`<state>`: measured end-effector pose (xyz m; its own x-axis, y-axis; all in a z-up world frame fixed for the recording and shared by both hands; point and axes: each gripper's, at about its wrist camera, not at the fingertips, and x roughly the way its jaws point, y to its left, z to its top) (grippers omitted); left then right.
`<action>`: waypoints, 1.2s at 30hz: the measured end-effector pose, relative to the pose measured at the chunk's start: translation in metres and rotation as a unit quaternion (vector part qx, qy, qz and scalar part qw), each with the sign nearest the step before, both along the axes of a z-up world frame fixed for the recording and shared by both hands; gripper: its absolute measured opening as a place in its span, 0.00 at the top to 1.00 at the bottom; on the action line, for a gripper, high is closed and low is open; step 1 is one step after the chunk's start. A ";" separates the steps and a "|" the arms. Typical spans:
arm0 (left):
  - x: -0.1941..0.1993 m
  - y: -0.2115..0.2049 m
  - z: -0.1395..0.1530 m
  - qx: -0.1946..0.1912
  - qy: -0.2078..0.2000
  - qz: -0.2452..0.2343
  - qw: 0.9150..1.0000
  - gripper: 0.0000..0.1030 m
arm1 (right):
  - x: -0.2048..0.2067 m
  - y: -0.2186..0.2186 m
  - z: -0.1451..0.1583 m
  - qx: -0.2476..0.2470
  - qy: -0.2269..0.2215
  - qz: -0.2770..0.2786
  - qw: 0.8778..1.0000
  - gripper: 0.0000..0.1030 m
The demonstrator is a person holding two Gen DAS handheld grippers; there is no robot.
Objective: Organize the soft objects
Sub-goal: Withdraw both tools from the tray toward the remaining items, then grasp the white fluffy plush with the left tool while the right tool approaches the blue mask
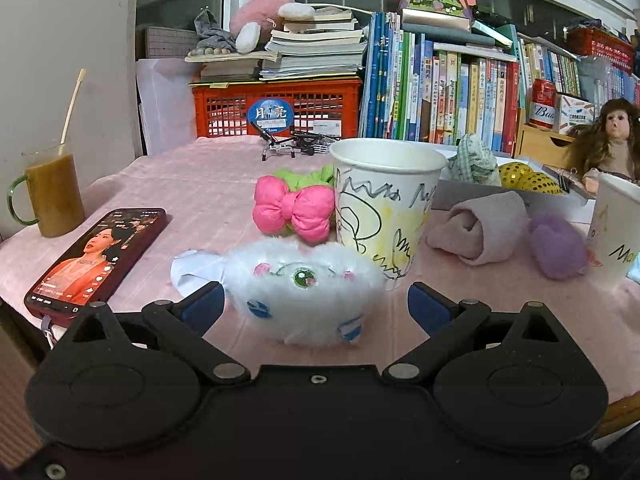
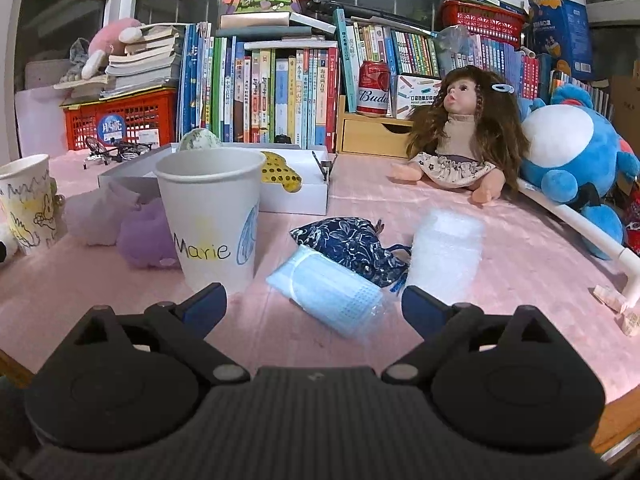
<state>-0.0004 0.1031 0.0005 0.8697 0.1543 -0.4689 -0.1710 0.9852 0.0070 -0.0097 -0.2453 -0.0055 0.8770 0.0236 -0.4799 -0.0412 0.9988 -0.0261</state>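
Note:
My left gripper (image 1: pixel 316 304) is open, its fingers on either side of a white fluffy plush (image 1: pixel 304 290) lying on the pink tablecloth. Behind the plush sit a pink bow scrunchie (image 1: pixel 294 210) and a scribbled paper cup (image 1: pixel 384 204). A rolled beige sock (image 1: pixel 480 226) and a purple fluffy ball (image 1: pixel 558 246) lie to the right. My right gripper (image 2: pixel 314 302) is open above a wrapped blue face mask pack (image 2: pixel 328 290). A navy floral pouch (image 2: pixel 352 242), a bubble-wrap piece (image 2: pixel 446 248) and the "Marie" paper cup (image 2: pixel 212 216) lie close by.
A phone (image 1: pixel 96 260) and a glass mug of brown drink (image 1: pixel 54 194) stand at the left. A white box (image 2: pixel 296 194) holds a yellow sequin item (image 2: pixel 280 174). A doll (image 2: pixel 460 136), a blue plush (image 2: pixel 572 160), books and a red crate (image 1: pixel 276 106) line the back.

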 end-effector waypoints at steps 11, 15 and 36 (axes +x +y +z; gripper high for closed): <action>0.009 0.001 -0.004 0.003 -0.002 0.008 1.000 0.05 | 0.017 0.003 -0.004 -0.013 0.015 -0.013 1.000 0.05; 0.011 0.000 -0.006 0.006 0.000 0.007 1.000 0.05 | 0.025 0.005 -0.006 -0.019 0.024 -0.017 0.999 0.05; 0.017 0.000 -0.009 0.000 -0.005 0.007 1.000 0.08 | 0.040 0.007 -0.011 -0.030 0.041 -0.012 0.999 0.07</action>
